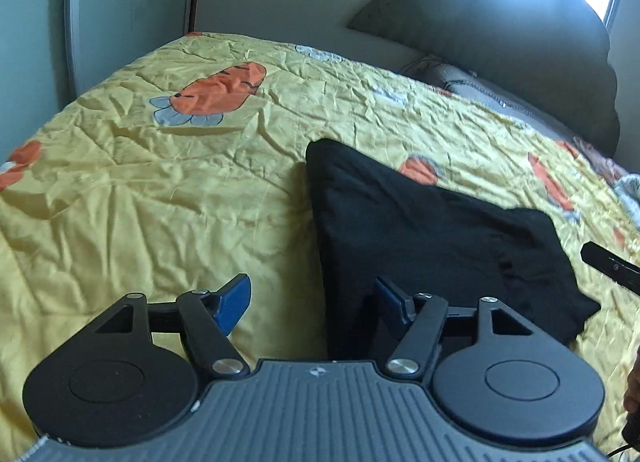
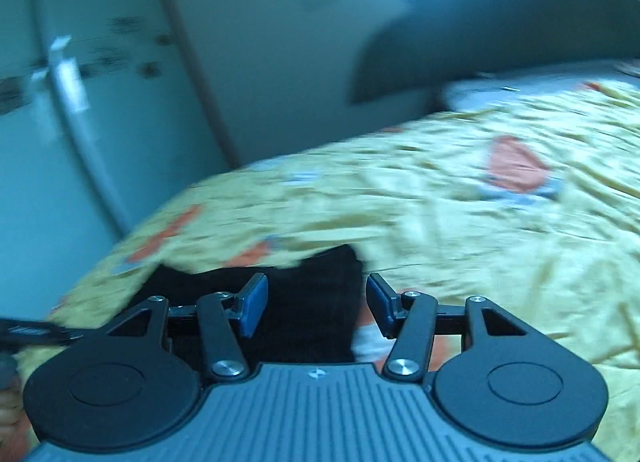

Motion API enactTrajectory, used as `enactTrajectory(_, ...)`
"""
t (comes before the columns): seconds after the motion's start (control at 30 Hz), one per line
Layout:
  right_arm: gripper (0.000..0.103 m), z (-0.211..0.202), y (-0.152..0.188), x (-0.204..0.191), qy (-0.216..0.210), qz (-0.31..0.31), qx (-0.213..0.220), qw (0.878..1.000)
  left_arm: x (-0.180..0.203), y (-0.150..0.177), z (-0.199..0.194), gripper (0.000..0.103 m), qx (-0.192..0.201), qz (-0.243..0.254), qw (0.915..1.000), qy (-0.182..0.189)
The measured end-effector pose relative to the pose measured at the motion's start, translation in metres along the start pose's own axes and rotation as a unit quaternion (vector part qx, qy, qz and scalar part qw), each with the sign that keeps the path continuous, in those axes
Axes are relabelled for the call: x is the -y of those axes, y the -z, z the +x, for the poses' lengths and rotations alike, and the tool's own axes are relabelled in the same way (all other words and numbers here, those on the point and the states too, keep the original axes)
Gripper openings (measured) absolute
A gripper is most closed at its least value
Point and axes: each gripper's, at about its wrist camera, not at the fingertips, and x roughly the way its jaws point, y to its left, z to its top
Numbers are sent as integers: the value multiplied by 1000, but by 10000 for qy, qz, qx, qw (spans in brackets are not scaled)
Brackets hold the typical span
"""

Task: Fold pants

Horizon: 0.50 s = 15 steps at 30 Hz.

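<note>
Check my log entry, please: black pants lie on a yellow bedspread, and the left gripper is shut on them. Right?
Not quite. The left gripper is open, its blue pads spread wide with nothing between them, as the left wrist view shows. The rest stands: the black pants lie on the yellow bedspread.

bedspread (image 1: 160, 190) left of pants (image 1: 400, 230): open | headboard (image 1: 500, 42) blocks far side | wall behind

The pants (image 1: 420, 230) are matt black cloth. The bedspread (image 1: 160, 190) is creased yellow cloth with a slight sheen.
</note>
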Motion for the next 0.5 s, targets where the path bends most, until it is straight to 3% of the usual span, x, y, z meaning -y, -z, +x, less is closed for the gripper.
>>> enactTrajectory(0.1,53,4,11,-26,-221,-629,-357,9971,4,15,-6,75,28,45,10000,10)
enactTrajectory(0.17,53,14,20,-40,94,-1102,-541,9924,9,23,-3,81,85,260,9995,-167)
enactTrajectory(0.23,53,22,27,-46,492,-1388,-617,9872,11,26,-3,81,100,356,9986,-372)
enactTrajectory(0.3,54,16,25,-49,683,-1366,-527,9869,12,24,-15,76,203,313,9988,-311)
enactTrajectory(0.4,54,-3,27,-58,322,-1325,-280,9903,19,29,-32,79,386,405,9979,-311)
enactTrajectory(0.5,53,-4,36,-67,236,-1585,-433,9861,28,36,-24,83,282,589,9972,-372)
